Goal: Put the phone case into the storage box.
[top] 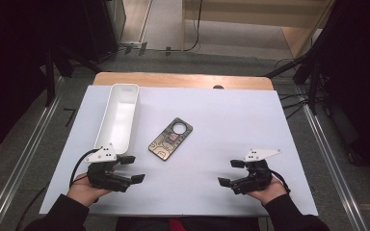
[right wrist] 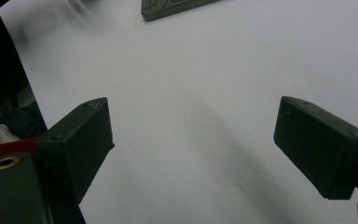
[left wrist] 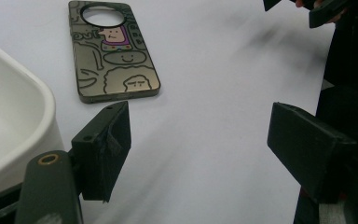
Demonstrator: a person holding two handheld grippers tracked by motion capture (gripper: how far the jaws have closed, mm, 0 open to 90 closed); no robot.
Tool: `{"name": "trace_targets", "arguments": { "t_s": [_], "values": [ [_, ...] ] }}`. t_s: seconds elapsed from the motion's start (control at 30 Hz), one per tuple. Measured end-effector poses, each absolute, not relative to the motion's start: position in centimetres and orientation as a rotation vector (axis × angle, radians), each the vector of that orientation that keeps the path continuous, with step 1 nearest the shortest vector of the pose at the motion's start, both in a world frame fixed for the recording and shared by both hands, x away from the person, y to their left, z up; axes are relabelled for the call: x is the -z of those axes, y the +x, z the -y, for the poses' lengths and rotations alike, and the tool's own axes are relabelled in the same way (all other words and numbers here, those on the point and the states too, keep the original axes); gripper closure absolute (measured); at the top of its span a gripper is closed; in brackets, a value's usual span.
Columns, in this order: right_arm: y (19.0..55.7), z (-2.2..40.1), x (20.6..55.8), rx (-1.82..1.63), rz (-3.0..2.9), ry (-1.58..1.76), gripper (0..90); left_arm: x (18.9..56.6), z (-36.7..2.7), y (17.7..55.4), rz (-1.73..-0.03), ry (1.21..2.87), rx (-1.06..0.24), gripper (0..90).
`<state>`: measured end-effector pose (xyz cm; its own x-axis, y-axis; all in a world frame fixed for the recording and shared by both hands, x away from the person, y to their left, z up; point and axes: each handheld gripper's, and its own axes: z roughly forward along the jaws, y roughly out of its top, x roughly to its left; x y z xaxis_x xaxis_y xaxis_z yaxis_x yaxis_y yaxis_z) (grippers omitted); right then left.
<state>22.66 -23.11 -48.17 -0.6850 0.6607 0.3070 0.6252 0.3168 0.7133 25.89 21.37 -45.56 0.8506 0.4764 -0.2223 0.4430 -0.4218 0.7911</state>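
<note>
My left gripper (top: pixel 130 168) and right gripper (top: pixel 230 172) hover nearest me, jaws wide and empty, over the white desk (top: pixel 212 125). Ahead, mid-desk, lies the olive cartoon-printed phone case (top: pixel 170 138), flat beside the long white plastic tray (top: pixel 118 115). I'd approach low and pinch its long edges. Its underside stays hidden.

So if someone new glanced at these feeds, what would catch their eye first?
Probably the cartoon-printed phone case, lying flat mid-table on the white sheet. Next, the long white tray to its left. Then the two open, empty jaws near the front edge: the left hand-held gripper and the right hand-held gripper.
</note>
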Motion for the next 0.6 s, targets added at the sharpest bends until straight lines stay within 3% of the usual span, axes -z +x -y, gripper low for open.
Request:
{"name": "trace_targets", "arguments": {
  "t_s": [0.6],
  "values": [
    [22.68,23.01,48.25,-1.333,-2.517,1.232,10.7,45.48,-21.45,25.84,-0.671,2.065,-0.045,21.3]
  ]
}}
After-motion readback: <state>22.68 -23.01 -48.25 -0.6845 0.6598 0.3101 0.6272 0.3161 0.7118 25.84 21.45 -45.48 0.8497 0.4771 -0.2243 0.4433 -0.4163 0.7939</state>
